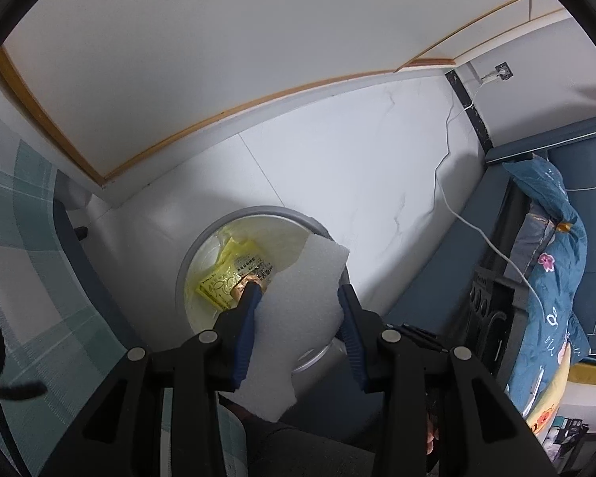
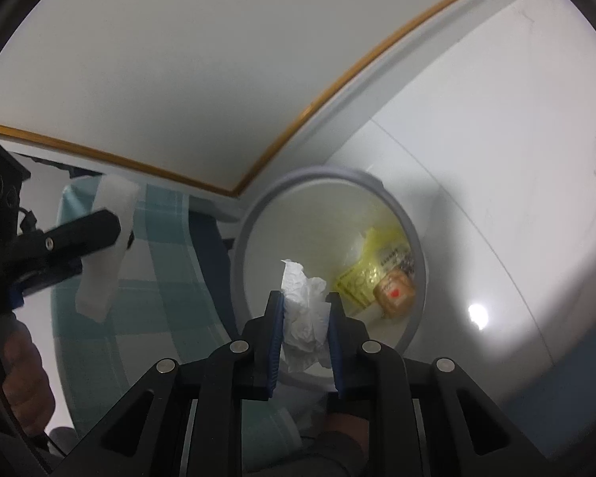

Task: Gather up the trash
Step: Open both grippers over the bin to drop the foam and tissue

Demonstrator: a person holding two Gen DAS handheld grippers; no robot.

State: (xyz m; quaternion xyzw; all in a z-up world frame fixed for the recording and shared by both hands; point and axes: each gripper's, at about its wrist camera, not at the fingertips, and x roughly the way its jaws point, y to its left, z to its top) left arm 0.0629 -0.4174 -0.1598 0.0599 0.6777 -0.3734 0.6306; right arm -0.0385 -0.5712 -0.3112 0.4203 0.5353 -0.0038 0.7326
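Crumpled tissue [image 2: 305,310] (soft, creased) — foam slab [image 1: 298,318] — round bin [image 2: 258,214].

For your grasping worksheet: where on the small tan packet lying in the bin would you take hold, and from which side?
Grip the tan packet across its two short sides, coming straight down through the bin's open top. It lies flat on the yellow wrapper near the wall, so a side approach is blocked.
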